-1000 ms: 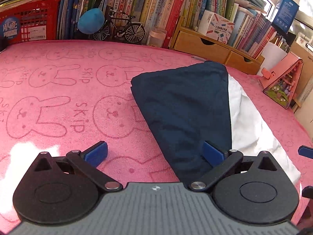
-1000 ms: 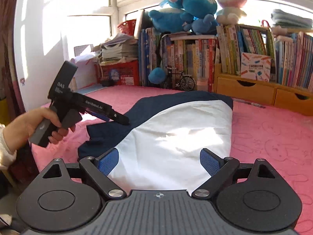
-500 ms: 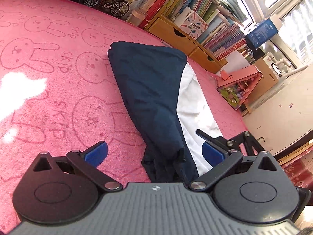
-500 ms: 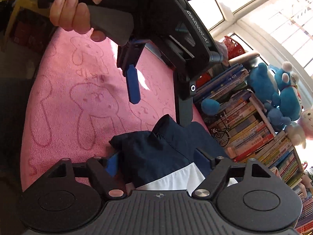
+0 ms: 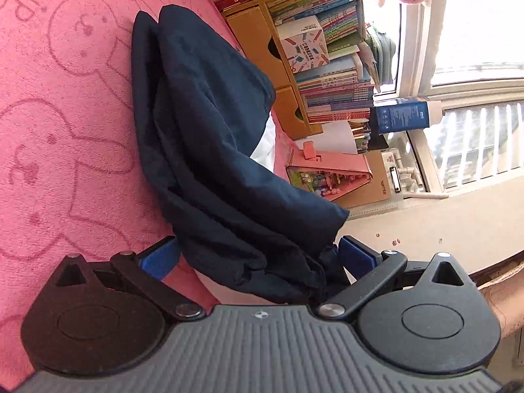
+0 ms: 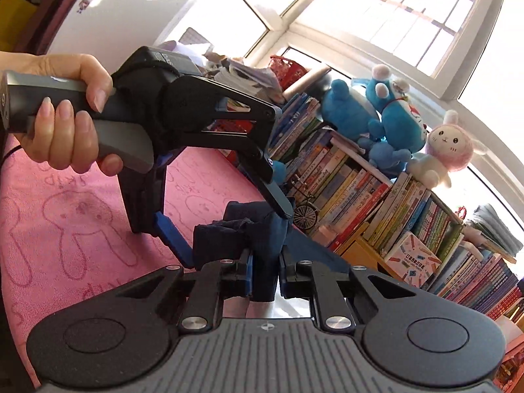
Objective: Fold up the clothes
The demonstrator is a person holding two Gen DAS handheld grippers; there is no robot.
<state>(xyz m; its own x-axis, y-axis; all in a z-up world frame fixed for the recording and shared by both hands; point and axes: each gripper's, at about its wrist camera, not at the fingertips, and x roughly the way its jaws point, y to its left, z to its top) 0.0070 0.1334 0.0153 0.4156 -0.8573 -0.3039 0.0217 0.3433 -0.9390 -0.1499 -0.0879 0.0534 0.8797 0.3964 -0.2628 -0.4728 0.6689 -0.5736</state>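
Note:
A navy and white garment [image 5: 209, 150] lies on the pink rabbit-print cloth [image 5: 65, 137]. Its near navy end is bunched and lifted. My left gripper [image 5: 258, 255] is open, its blue pads on either side of that bunched end. My right gripper [image 6: 265, 278] is shut on a fold of the navy fabric [image 6: 262, 229]. In the right wrist view the left gripper [image 6: 226, 229], held in a hand [image 6: 65, 114], stands open around the same bunch. A little white fabric [image 5: 265, 140] shows behind the navy part.
A bookshelf with wooden drawers [image 5: 262, 42] and rows of books [image 6: 376, 190] runs along the far edge. Plush toys [image 6: 386, 114] sit on top. A pink model house [image 5: 327, 173] and a toy bicycle [image 6: 304, 213] stand near the garment.
My right gripper has shut on the garment's navy end and lifted it. My left gripper has rolled sideways and closed in around the same end, staying open.

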